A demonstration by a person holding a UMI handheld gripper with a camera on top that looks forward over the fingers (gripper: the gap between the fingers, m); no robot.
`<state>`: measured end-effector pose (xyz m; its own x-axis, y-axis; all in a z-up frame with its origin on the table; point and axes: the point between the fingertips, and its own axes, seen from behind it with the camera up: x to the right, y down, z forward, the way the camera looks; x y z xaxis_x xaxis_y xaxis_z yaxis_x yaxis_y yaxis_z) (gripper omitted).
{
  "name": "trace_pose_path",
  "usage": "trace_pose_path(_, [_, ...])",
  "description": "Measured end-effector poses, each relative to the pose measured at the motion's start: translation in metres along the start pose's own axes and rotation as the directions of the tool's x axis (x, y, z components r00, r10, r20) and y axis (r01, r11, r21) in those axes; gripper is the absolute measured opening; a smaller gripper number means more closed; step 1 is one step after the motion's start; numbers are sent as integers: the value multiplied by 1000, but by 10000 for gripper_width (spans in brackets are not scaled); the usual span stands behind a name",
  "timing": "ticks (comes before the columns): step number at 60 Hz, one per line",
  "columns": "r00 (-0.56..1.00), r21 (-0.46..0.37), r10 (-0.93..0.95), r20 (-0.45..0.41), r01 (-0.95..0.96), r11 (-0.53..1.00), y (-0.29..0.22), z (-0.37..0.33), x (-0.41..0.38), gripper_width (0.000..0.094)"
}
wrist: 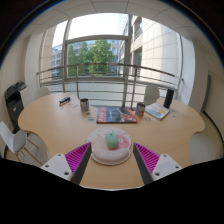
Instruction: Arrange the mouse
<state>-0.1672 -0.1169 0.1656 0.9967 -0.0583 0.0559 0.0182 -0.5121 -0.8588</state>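
My claw (110, 160) is spread wide and holds nothing. Just ahead, between its fingers, a white mouse (110, 141) rests on a round pale mat (109, 152) on the worktop (60, 120). Beyond lies a colourful book (117, 116).

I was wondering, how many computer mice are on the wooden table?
1: a green computer mouse on a round white pad, just ahead of the open gripper. Others may be hidden among the clutter beyond.

surface: round wooden table (50, 125) | on it: round pale dish (109, 146), book (117, 116), mug (85, 104)
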Motion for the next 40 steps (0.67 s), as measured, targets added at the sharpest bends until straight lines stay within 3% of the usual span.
trace_pose_path(20, [1000,-2,-18,6,18,1000,46,-129,-9,828])
trace_pose_path(40, [999,-6,-35,-20,35,999,60,-157,1,831])
